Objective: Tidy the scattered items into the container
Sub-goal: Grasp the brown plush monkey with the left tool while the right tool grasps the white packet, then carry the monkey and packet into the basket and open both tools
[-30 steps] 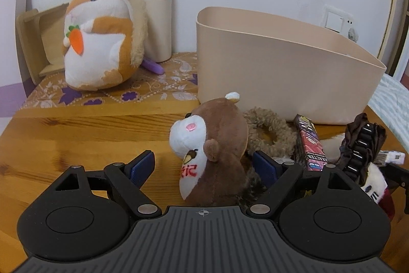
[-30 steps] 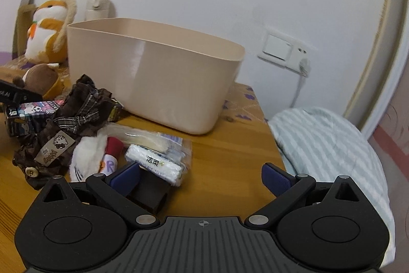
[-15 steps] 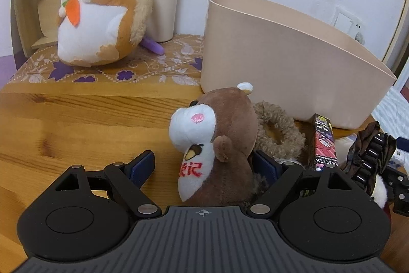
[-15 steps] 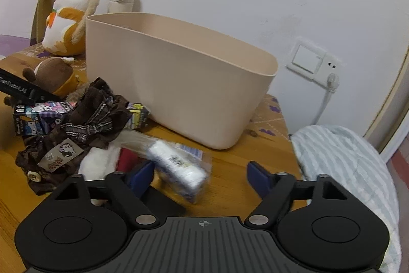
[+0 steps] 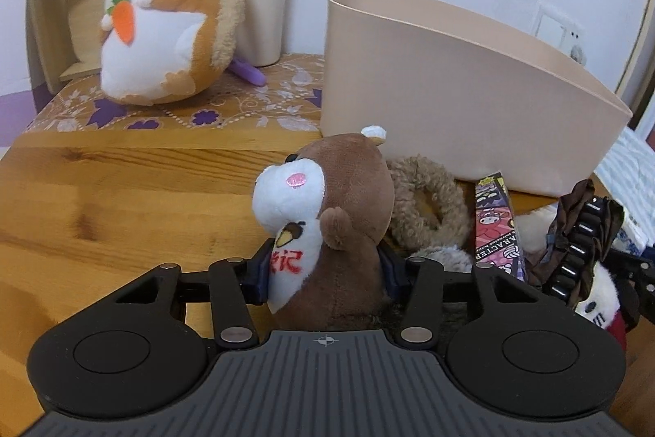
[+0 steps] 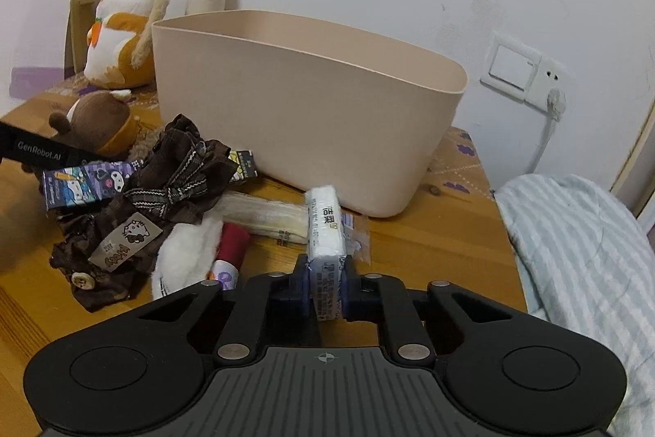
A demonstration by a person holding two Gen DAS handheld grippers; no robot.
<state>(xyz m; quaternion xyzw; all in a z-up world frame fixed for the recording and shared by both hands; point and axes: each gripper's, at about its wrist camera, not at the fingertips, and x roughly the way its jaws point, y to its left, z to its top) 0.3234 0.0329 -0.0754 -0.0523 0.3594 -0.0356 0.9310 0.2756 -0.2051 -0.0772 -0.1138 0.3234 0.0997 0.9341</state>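
On a wooden table (image 5: 102,199), the left gripper (image 5: 323,269) is closing on a brown plush toy (image 5: 335,228), its blue pads touching the toy's sides. The right gripper (image 6: 325,289) is clamped narrow on a white tissue packet (image 6: 325,232), which points toward the beige container (image 6: 307,109) near the table's back edge. Between the grippers lie a brown fabric bow (image 6: 163,199) and a patterned box (image 6: 86,183). The container's inside is mostly hidden, so its contents cannot be told.
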